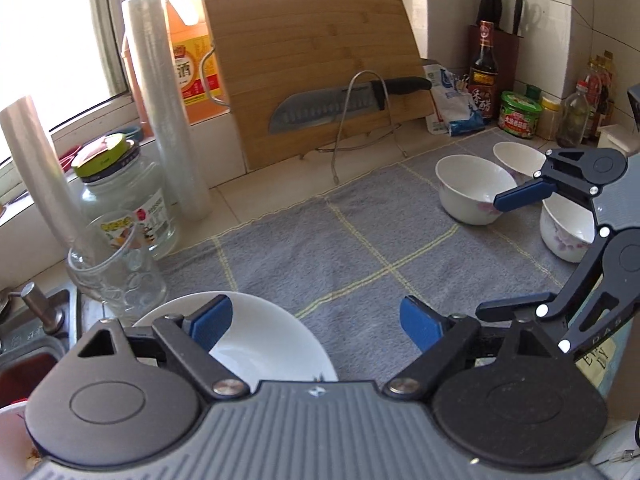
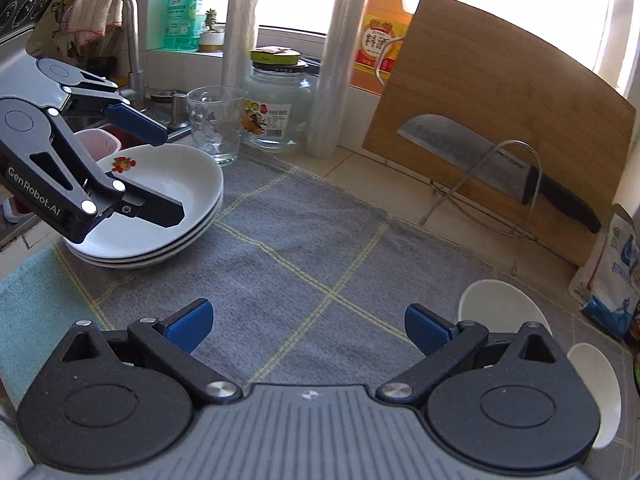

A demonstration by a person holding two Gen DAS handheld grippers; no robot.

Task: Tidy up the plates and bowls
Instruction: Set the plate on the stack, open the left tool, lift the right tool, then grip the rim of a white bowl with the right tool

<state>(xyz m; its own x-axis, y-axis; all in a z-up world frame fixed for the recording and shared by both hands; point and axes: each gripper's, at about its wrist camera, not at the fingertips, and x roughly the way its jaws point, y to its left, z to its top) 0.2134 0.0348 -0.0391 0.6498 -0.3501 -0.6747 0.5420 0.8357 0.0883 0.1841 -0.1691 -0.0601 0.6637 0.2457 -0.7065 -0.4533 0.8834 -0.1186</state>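
surface: tiled counter | cover: grey checked towel lay flat on it | on towel: stack of white plates, three white bowls | on bare tile: glass jar, tumbler, wire rack

Middle of grey cloth on table lies bare; my hand-held grippers can pass freely between both sides. My left: stack of plates at cloth edge, glass cup and jar just behind, two film rolls upright beyond. Back: cutting board leaning, knife on wire rack before it. My right: three bowls near together, bottles and cans against wall. My left hand-held gripper hangs over plates, jaws apart.
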